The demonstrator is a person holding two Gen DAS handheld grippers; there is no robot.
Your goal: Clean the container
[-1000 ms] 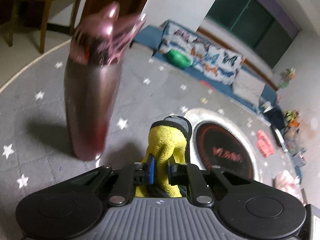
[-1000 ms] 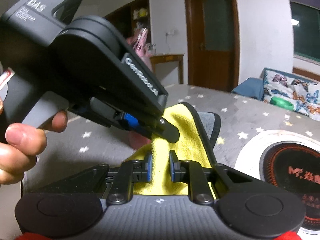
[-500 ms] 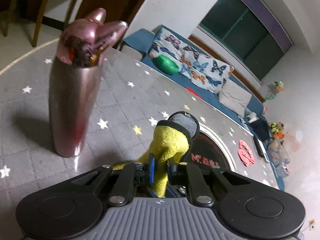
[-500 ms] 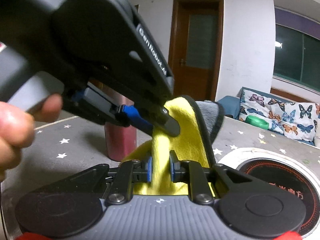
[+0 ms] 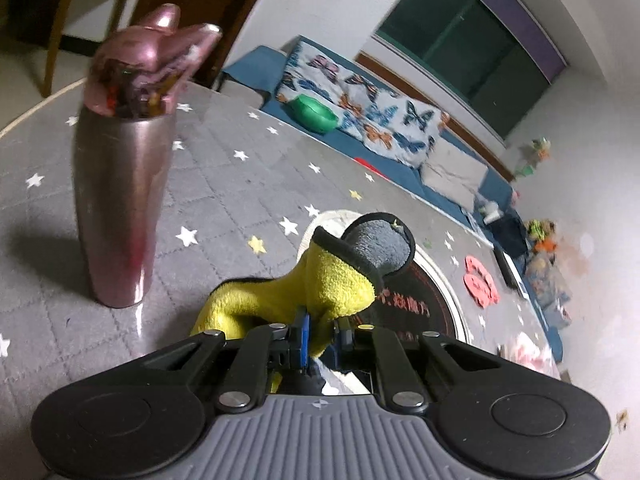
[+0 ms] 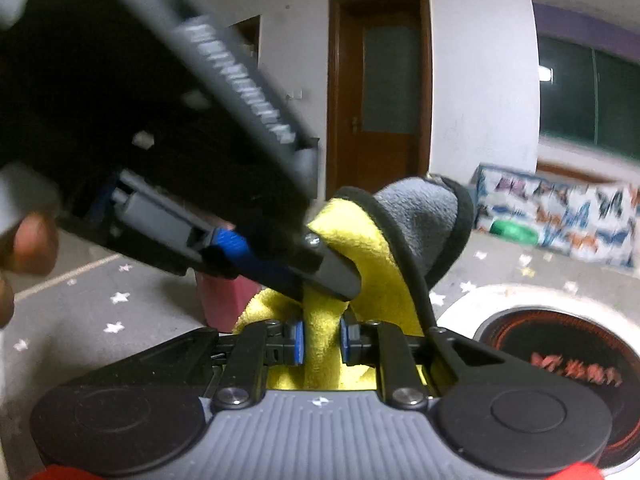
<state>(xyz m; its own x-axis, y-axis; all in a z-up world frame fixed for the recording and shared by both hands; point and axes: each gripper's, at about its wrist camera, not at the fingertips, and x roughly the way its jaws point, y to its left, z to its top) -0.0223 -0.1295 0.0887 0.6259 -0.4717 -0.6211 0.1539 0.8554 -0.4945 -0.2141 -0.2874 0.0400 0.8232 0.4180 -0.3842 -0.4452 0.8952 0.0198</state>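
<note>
Tall pink bottle (image 5: 120, 208): slick metal, tippy, grip mid-body; left gripper (image 5: 320, 340) and right gripper (image 6: 322, 340) both clamp soft yellow cloth (image 5: 332, 284).

Grey star-patterned table (image 5: 240, 184), brown door (image 6: 380, 88), white walls, dark window (image 5: 472, 44), butterfly-print cushions (image 5: 384, 124)

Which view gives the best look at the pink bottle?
The left wrist view: the pink bottle stands upright on the star-patterned tablecloth, visible from base to lid, apart from the yellow cloth. In the right wrist view only a pink sliver shows, behind the left gripper and the cloth.
</note>
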